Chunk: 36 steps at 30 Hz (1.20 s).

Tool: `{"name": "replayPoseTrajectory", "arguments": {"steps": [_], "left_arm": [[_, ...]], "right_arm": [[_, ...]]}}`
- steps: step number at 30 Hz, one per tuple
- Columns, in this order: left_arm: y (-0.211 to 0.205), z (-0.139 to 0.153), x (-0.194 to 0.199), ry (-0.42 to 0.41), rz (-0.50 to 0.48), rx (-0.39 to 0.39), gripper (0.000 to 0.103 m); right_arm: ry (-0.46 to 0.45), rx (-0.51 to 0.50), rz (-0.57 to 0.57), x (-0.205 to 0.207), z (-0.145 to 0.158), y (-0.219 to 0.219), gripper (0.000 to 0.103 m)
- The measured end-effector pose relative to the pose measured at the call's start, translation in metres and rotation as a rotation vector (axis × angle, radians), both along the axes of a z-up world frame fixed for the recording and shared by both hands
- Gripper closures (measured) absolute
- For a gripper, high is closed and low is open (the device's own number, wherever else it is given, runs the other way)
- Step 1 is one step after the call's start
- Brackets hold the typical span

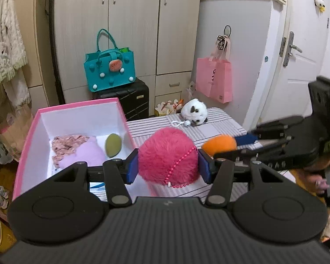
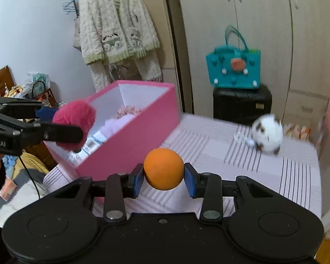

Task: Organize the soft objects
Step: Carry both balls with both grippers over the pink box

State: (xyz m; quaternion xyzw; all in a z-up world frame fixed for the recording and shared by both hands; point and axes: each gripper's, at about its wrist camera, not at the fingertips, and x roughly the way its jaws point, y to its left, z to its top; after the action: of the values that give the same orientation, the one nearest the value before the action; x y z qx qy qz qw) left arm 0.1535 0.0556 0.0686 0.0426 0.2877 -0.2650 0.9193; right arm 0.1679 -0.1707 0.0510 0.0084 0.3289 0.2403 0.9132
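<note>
My left gripper (image 1: pixel 168 165) is shut on a fluffy magenta pom-pom (image 1: pixel 167 154) with a pink bead chain, held above the striped table beside the pink box (image 1: pixel 77 106). My right gripper (image 2: pixel 164 177) is shut on an orange ball (image 2: pixel 164 168), held above the table near the box's front wall (image 2: pixel 132 145). The ball also shows in the left wrist view (image 1: pixel 220 145), and the pom-pom in the right wrist view (image 2: pixel 74 118). The box holds a lilac plush (image 1: pixel 88 153), a floral fabric piece (image 1: pixel 66 145) and a green soft object (image 1: pixel 113 145). A white plush (image 1: pixel 194 111) lies on the table's far side.
The striped table (image 2: pixel 242 176) ends at the right and far edges. Behind it stand a black suitcase (image 1: pixel 132 101) with a teal bag (image 1: pixel 110 70), a wardrobe, a pink bag (image 1: pixel 214 79) and a white door. A knitted cardigan (image 2: pixel 114 22) hangs at the left.
</note>
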Motion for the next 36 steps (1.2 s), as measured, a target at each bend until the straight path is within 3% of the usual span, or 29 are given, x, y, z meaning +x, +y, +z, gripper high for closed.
{"name": "replayPoseTrajectory", "arguments": {"steps": [15, 20, 25, 30, 36], "left_arm": [[0.091, -0.007, 0.052, 0.052, 0.184, 0.091, 0.049], [0.096, -0.022, 0.077, 0.122, 0.145, 0.155, 0.050], [0.086, -0.040, 0.101, 0.134, 0.111, 0.237, 0.050], [0.075, -0.048, 0.110, 0.106, 0.092, 0.311, 0.051], [0.069, -0.054, 0.124, 0.178, 0.036, 0.353, 0.051]], "right_arm": [[-0.069, -0.072, 0.184, 0.032, 0.033, 0.068, 0.058], [-0.082, -0.099, 0.288, 0.054, 0.039, 0.094, 0.058], [-0.100, -0.189, 0.407, 0.081, 0.031, 0.129, 0.058], [-0.050, -0.268, 0.502, 0.104, 0.007, 0.152, 0.058], [0.006, -0.333, 0.587, 0.114, -0.014, 0.165, 0.058]]}}
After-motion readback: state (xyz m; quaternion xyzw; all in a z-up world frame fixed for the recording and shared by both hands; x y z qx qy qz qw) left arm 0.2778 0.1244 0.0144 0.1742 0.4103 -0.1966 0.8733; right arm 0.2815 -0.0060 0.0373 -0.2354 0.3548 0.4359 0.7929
